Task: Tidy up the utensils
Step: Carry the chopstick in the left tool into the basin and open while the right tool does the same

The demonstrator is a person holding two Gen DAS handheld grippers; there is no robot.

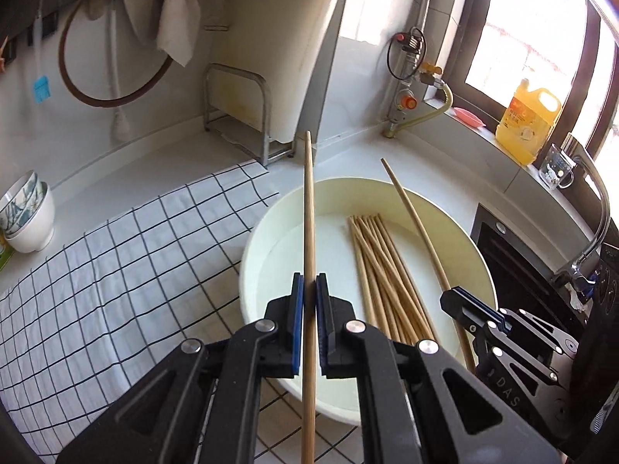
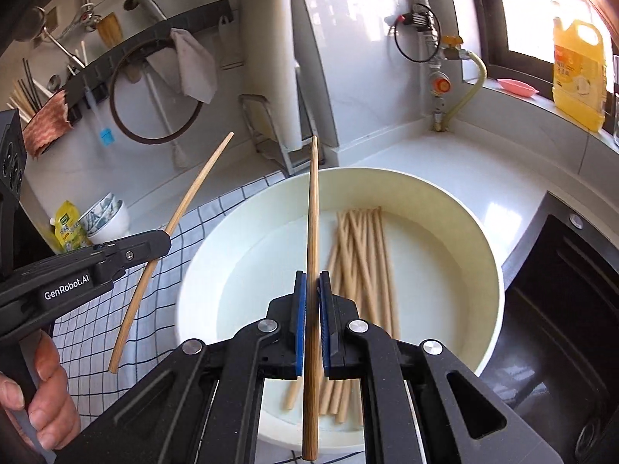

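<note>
My left gripper (image 1: 309, 284) is shut on a single wooden chopstick (image 1: 308, 201) that points away, held above the cream basin (image 1: 267, 228). In the right wrist view my right gripper (image 2: 312, 280) is shut on another chopstick (image 2: 314, 201) over the same basin (image 2: 485, 239). Each gripper also shows in the other's view: the right gripper (image 1: 450, 297) with its chopstick (image 1: 410, 208), the left gripper (image 2: 164, 239) with its chopstick (image 2: 193, 189). Several more chopsticks (image 2: 359, 251) lie bundled in shallow water in the basin.
A black-checked white cloth (image 1: 116, 270) covers the counter left of the basin. Stacked bowls (image 1: 27, 216) stand at the far left. A dark sink (image 2: 561, 301) and faucet (image 1: 595, 201) are on the right. A yellow bottle (image 1: 528, 120) stands on the sill, and a holder with utensils (image 2: 27, 96) hangs on the wall.
</note>
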